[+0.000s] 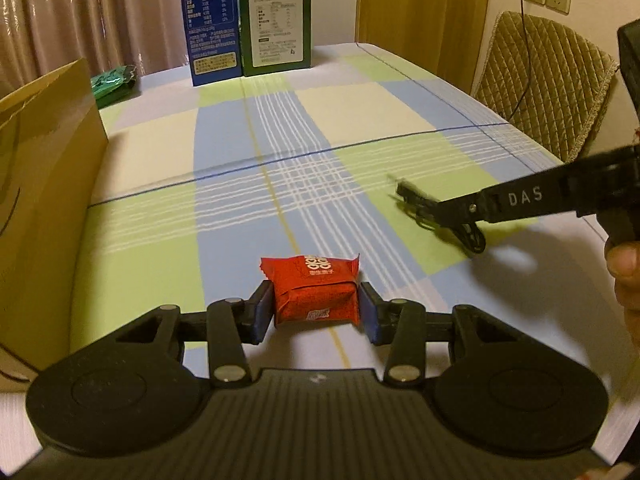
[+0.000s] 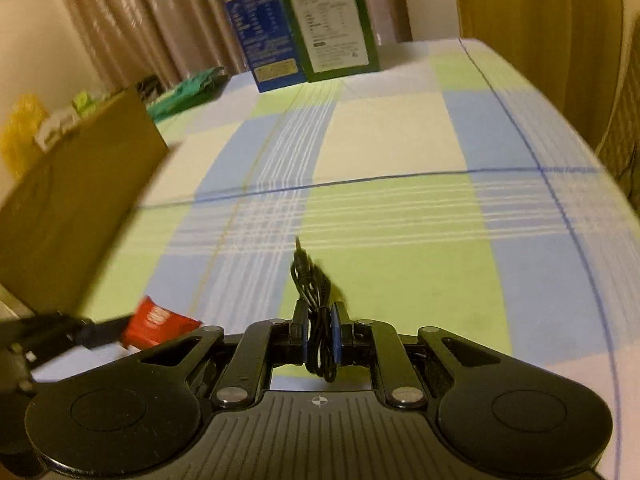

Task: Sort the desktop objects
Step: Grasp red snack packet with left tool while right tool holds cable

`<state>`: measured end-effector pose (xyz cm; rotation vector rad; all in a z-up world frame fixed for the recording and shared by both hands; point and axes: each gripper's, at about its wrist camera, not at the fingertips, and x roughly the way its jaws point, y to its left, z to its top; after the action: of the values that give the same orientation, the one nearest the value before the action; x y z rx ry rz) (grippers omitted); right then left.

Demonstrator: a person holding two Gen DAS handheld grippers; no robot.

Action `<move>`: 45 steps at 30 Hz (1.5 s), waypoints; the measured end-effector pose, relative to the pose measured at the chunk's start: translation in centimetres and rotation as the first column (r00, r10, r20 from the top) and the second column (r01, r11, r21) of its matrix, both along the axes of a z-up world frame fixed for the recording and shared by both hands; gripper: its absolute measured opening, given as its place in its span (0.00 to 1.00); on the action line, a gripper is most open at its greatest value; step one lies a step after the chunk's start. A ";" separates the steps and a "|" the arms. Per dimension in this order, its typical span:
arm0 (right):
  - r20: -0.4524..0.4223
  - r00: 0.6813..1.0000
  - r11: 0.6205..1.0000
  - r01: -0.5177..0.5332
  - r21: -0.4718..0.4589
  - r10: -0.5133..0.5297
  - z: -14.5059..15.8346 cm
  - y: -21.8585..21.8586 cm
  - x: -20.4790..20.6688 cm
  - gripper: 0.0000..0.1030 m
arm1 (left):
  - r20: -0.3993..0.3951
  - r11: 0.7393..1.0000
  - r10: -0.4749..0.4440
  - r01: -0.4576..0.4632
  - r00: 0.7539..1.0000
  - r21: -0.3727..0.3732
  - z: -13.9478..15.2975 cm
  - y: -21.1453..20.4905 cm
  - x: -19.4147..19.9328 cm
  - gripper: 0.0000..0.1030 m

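Two pads of the left hand-held gripper [image 1: 316, 312] clamp the red packet [image 1: 314, 292].

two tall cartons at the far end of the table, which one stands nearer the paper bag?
The blue carton. It stands left of the green carton, on the side of the paper bag.

Left gripper [image 1: 317, 312] angled downward, blue pads [image 1: 262, 312] pressed against both sides of a red packet [image 1: 314, 294], held clear above the table [image 1: 400, 120]. Right gripper [image 2: 320, 334] angled downward, jaws nearly together, pinching a bundled black cable [image 2: 316, 320] over the table. Fingers of the person's right hand [image 1: 626, 276] visible behind it.
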<state>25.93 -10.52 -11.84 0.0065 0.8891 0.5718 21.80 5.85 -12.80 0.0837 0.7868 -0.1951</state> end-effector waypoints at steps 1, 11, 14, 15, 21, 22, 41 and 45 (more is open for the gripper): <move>0.009 1.000 1.000 -0.016 -0.014 0.016 -0.2 0.1 -0.1 0.08 | -0.001 1.000 0.001 -0.002 1.000 -0.010 -0.1 0.1 -0.1 0.38; 0.120 0.979 0.981 -0.148 -0.129 0.164 -1.4 1.7 -1.5 0.36 | 0.012 0.998 0.018 -0.018 1.000 -0.054 -0.8 0.7 -0.1 0.38; 0.123 0.977 0.978 -0.158 -0.137 0.176 -2.0 2.0 -1.0 0.36 | 0.018 0.998 0.041 -0.040 0.999 -0.056 -0.8 1.1 0.3 0.38; 0.122 0.977 0.977 -0.157 -0.141 0.175 -2.1 2.1 -0.8 0.36 | 0.020 0.997 0.045 -0.043 0.999 -0.058 -0.8 1.2 0.4 0.38; 0.135 0.976 0.978 -0.151 -0.141 0.170 -2.2 2.2 -0.7 0.33 | 0.028 0.998 0.049 -0.047 0.998 -0.046 -1.1 1.0 0.6 0.41; 0.136 0.977 0.979 -0.147 -0.138 0.166 -2.2 2.2 -0.6 0.31 | 0.027 0.998 0.050 -0.049 0.998 -0.044 -1.1 1.0 0.6 0.42; 0.102 0.987 0.990 -0.113 -0.080 0.121 -2.0 2.1 -0.5 0.16 | 0.065 0.999 0.049 -0.048 0.997 -0.010 -1.7 0.0 1.3 0.63; 0.100 0.988 0.991 -0.110 -0.078 0.118 -2.0 2.1 -0.6 0.16 | 0.066 0.999 0.050 -0.049 0.997 -0.011 -1.7 -0.1 1.4 0.61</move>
<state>25.35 -8.38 -13.83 -0.1391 0.8113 0.6408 23.21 5.74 -14.54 0.0619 0.7208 -0.1482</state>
